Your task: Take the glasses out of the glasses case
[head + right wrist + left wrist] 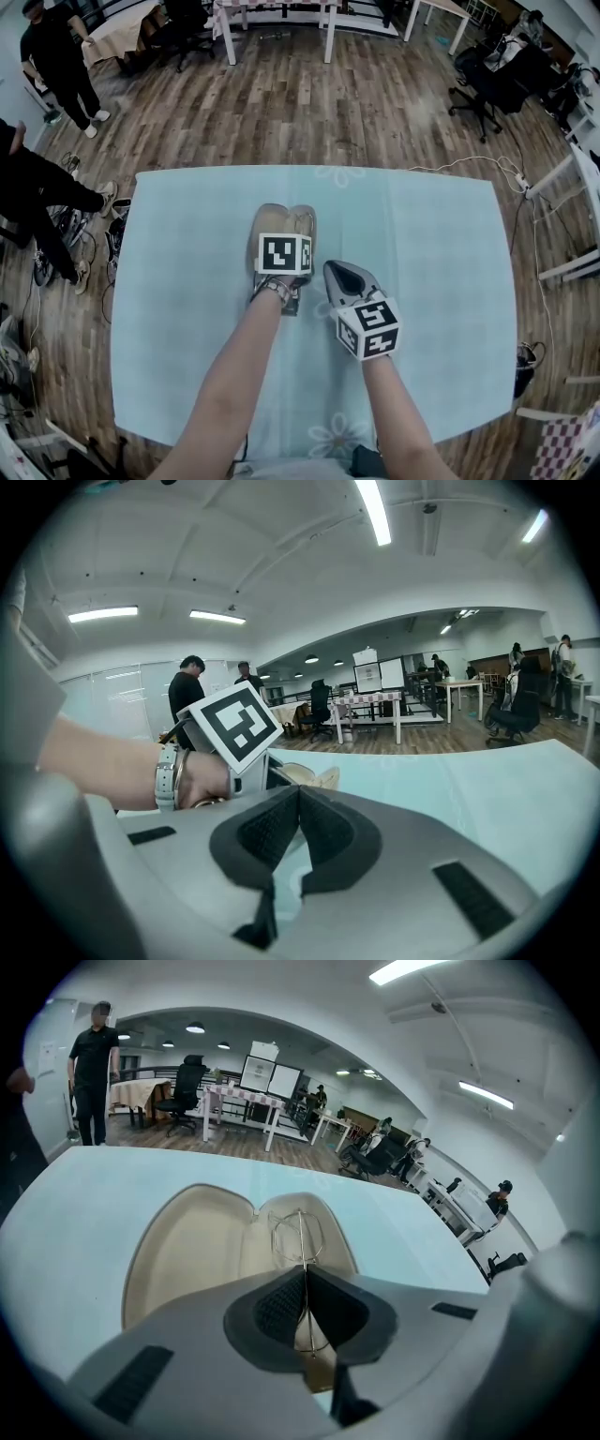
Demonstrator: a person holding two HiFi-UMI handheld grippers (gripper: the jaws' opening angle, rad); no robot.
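A beige glasses case [270, 221] lies open on the middle of the table. In the left gripper view its lid [187, 1252] is spread to the left. The thin wire-framed glasses [298, 1236] stand over the case's right half. My left gripper [306, 1277] is shut on the glasses' thin metal frame. In the head view this gripper [284, 234] covers the case's near end. My right gripper [331, 269] rests just right of the case, pointing up the table. Its jaws [298, 795] are shut with nothing between them. The right gripper view catches the left gripper's marker cube [232, 726] and a bit of the case [315, 777].
A light blue cloth covers the table [431, 244]. People stand on the wooden floor at the left [56, 56]. Office chairs [487, 84] and white desks [281, 19] stand farther back. A cable with a power strip [517, 180] lies by the table's right corner.
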